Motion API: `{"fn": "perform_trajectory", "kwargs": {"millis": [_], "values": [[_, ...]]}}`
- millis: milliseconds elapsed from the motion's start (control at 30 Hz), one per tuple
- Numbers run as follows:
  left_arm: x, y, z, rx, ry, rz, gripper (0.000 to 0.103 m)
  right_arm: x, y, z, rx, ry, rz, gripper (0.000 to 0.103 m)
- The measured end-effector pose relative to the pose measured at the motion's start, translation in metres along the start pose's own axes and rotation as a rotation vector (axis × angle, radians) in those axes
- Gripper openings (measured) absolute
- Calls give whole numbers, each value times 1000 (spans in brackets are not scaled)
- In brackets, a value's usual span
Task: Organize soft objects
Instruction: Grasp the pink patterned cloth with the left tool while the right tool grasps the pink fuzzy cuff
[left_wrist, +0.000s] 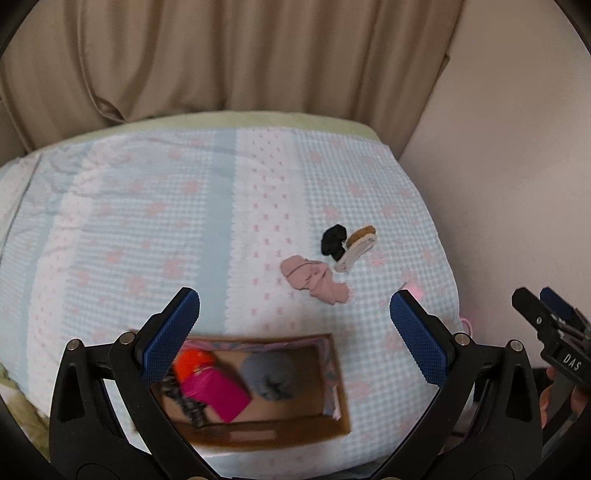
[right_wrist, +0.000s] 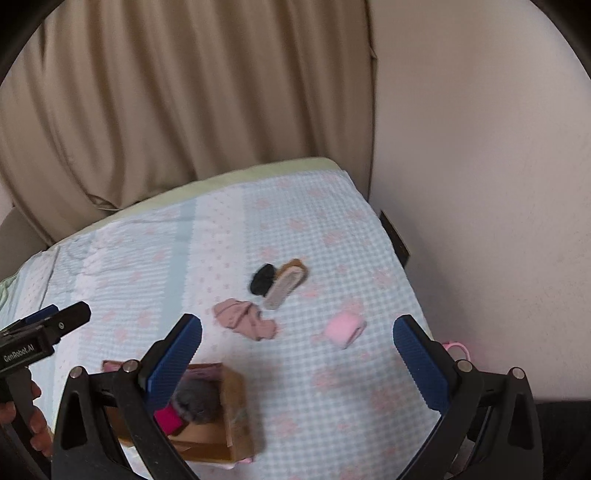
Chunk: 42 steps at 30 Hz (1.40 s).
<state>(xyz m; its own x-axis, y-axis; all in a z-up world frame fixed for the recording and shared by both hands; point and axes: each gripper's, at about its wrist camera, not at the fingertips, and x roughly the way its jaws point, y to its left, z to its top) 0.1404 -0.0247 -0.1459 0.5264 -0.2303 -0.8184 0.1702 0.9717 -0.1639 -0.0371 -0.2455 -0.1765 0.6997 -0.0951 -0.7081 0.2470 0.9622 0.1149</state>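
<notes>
Both claws, left (left_wrist: 294, 306) and right (right_wrist: 297, 332), gape empty; right should drop squarely over the pink roll (right_wrist: 343, 328), then carry it to the box (right_wrist: 236, 406).

Ahead of the hand-held gripper lies a bed (left_wrist: 147, 221) under a pale blue checked cover with pink flowers and a white dotted stripe. Beige pleated curtains (left_wrist: 221, 55) hang beyond its far edge. A plain pinkish wall (right_wrist: 480, 147) rises to the right.

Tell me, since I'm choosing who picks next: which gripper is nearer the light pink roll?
Right. The pink roll lies just ahead between the right gripper's open fingers; the left gripper hovers over the box, farther left.
</notes>
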Motion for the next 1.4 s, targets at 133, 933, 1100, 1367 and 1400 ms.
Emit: {"fn": "perform_trajectory", "kwargs": {"millis": [133,933,1100,1367,1400], "values": [[50,-18,17,-29,74,12,103,41,-29,12,36,64,-1,103],[321,-39,7,-57,490,94,102,257,-93,-23,230,381,-70,103],[358,-35,0,-62,554,109,101,281,-95,-31,256,420,-89,103],[393,-24,-10,-64,625,132,87,307,-95,-45,279,472,-102,94],[394,-23,-11,-61,631,134,87,310,-94,-46,278,479,-101,92]]}}
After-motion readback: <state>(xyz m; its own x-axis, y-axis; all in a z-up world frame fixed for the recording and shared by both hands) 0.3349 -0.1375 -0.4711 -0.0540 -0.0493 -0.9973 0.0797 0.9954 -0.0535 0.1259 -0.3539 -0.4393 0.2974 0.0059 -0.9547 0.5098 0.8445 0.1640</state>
